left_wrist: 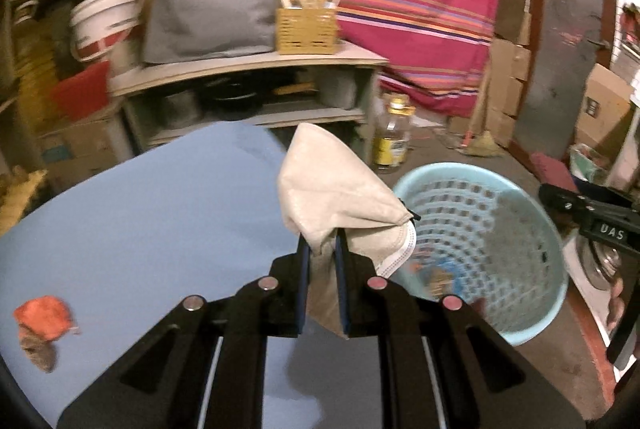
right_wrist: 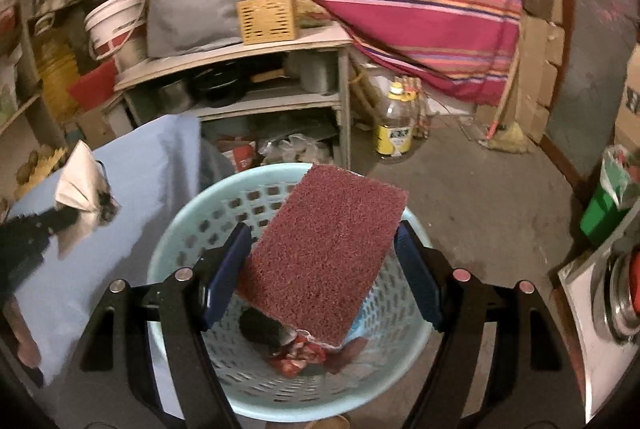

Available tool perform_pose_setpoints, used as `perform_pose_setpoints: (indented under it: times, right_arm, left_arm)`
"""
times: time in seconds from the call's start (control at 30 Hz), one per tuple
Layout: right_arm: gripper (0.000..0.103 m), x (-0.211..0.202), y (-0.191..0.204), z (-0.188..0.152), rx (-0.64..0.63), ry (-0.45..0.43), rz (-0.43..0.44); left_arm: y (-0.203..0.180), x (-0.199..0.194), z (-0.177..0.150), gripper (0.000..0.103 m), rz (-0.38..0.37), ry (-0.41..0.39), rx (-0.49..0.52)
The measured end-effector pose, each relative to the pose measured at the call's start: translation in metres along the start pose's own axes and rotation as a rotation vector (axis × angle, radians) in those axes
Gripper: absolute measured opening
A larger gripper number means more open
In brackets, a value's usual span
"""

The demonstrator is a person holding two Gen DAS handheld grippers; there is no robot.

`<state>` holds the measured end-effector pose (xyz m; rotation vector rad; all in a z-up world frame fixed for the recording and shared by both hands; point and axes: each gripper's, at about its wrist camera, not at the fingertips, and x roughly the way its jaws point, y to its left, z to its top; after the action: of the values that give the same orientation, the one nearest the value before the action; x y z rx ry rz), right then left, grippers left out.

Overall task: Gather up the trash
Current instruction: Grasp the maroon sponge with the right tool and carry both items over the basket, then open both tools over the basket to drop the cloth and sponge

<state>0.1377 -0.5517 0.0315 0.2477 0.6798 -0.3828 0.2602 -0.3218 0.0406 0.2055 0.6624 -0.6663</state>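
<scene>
Left wrist view: the left gripper (left_wrist: 322,249) has its two blue-padded fingers (left_wrist: 303,269) clenched on a beige face mask (left_wrist: 332,189), which stands up past the fingertips, its white edge hanging off the right finger. Beneath the fingers lies a blue table (left_wrist: 140,209). Far left of the fingers, an orange scrap (left_wrist: 42,313) rests on the table. To the right of the fingers and lower down, a pale blue perforated basket (left_wrist: 532,229) stands on the floor, with some trash at its bottom. Beyond the basket, at the right edge, the other gripper's black frame shows.

Right wrist view: the right gripper (right_wrist: 322,241) holds a dark red scouring pad (right_wrist: 324,261) between its spread fingers (right_wrist: 234,257), tilted, directly over the basket (right_wrist: 192,229). Red wrappers (right_wrist: 298,355) lie in the basket below the pad. Left of the fingers, the mask (right_wrist: 78,185) shows above the table (right_wrist: 152,165).
</scene>
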Motion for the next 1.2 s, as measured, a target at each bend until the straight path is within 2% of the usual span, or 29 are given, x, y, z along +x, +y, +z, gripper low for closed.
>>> perform_pose_setpoints:
  times: [0.2, 0.37, 0.4, 0.47, 0.5, 0.6, 0.67, 0.8, 0.93, 1.0, 1.03, 1.2]
  right_arm:
    - [0.073, -0.005, -0.032, -0.001, 0.093, -0.006, 0.005]
    - [0.073, -0.005, -0.033, 0.000, 0.095, -0.005, 0.002]
    - [0.073, -0.004, -0.033, 0.000, 0.091, -0.003, 0.002]
    - [0.073, -0.001, -0.033, 0.000, 0.086, 0.004, -0.002]
    - [0.073, 0.000, -0.032, 0.000, 0.087, 0.008, -0.003]
    - [0.073, 0.004, -0.030, 0.002, 0.090, 0.014, -0.005]
    - [0.073, 0.004, -0.030, 0.002, 0.090, 0.014, -0.006]
    - [0.073, 0.007, -0.022, 0.002, 0.064, 0.019, 0.001]
    - [0.074, 0.014, -0.007, 0.002, 0.034, 0.031, 0.008]
    - [0.083, 0.017, 0.002, 0.003, 0.027, 0.030, 0.000]
    - [0.092, 0.017, 0.005, 0.004, 0.028, 0.029, -0.003]
    - [0.098, 0.015, 0.030, 0.005, 0.018, 0.014, -0.008]
  left_arm:
    - [-0.058, 0.030, 0.010, 0.014, -0.102, 0.031, 0.037]
    - [-0.084, 0.049, 0.009, 0.018, -0.123, 0.058, 0.069]
    - [-0.086, 0.051, 0.009, 0.025, -0.128, 0.064, 0.070]
    - [-0.085, 0.054, 0.010, 0.049, -0.115, 0.067, 0.055]
    - [-0.085, 0.054, 0.011, 0.065, -0.110, 0.063, 0.047]
    - [-0.086, 0.051, 0.010, 0.066, -0.100, 0.053, 0.050]
    - [-0.079, 0.049, 0.008, 0.067, -0.084, 0.055, 0.043]
    - [-0.055, 0.037, 0.000, 0.076, -0.033, 0.038, 0.017]
    - [-0.025, 0.018, -0.007, 0.079, 0.001, 0.030, -0.029]
    - [-0.008, 0.005, -0.012, 0.082, 0.034, 0.021, -0.041]
    - [-0.001, -0.002, -0.013, 0.084, 0.050, 0.014, -0.044]
    - [0.052, -0.044, -0.031, 0.090, 0.150, -0.022, -0.070]
